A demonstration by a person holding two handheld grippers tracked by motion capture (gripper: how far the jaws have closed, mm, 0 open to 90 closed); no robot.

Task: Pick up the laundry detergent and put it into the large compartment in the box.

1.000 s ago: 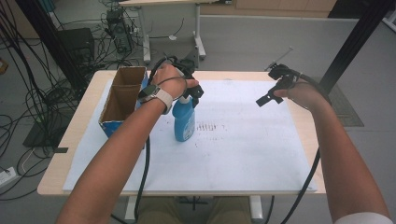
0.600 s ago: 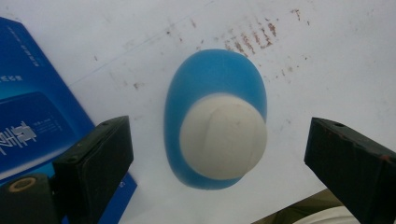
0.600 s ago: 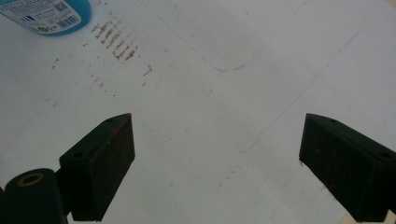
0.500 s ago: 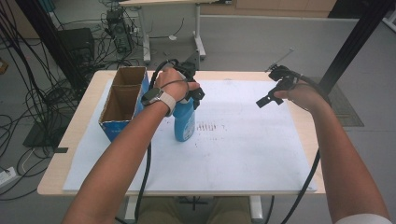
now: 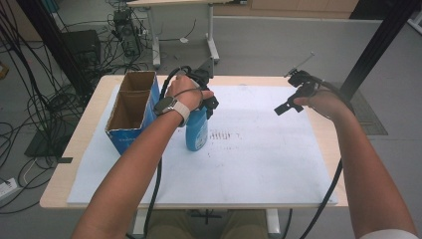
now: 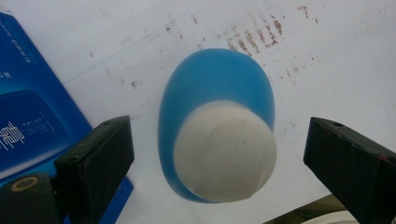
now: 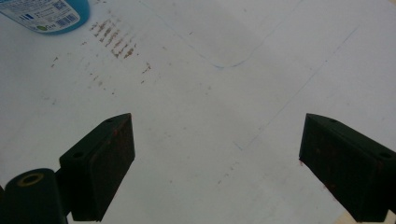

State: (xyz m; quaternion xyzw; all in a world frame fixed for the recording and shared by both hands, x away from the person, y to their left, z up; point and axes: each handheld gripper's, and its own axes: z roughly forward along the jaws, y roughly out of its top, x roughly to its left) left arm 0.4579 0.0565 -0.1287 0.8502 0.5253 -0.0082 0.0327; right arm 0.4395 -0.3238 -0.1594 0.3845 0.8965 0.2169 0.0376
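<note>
A blue bottle (image 5: 197, 133) with a white cap (image 6: 226, 158) stands upright on the white paper sheet (image 5: 259, 159), just right of the box. My left gripper (image 5: 209, 105) hangs over the bottle and points down at it. In the left gripper view the left gripper (image 6: 219, 135) has its jaws wide apart on either side of the cap, with a gap on each side, so it is open and touches nothing. My right gripper (image 5: 290, 95) is held above the right part of the sheet. In the right gripper view the right gripper (image 7: 215, 135) is open with only stained paper between its jaws.
An open blue cardboard box (image 5: 130, 110) stands at the left of the sheet, close beside the bottle; the blue cardboard box (image 6: 28, 116) has its wall next to my left jaw. Brown smudges (image 5: 224, 135) mark the paper. The wooden table edge (image 5: 59, 184) frames the sheet.
</note>
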